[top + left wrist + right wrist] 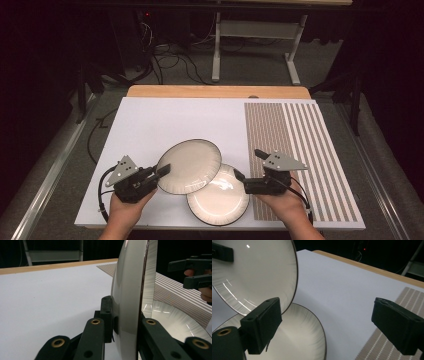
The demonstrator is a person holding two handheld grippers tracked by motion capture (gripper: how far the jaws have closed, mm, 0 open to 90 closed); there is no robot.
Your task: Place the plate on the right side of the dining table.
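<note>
Upper plate [190, 166] hangs tilted over the lower plate [218, 199], its nine o'clock rim pinched by the left tool [159, 171]; right tool [249, 162] gapes empty at three o'clock; lift it level

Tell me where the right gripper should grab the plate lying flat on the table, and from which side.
Take the lower plate by its thin rim on the right, near the striped mat. That edge is bare, while the lifted plate in the left gripper overhangs its upper left. The open right gripper already faces it.
</note>
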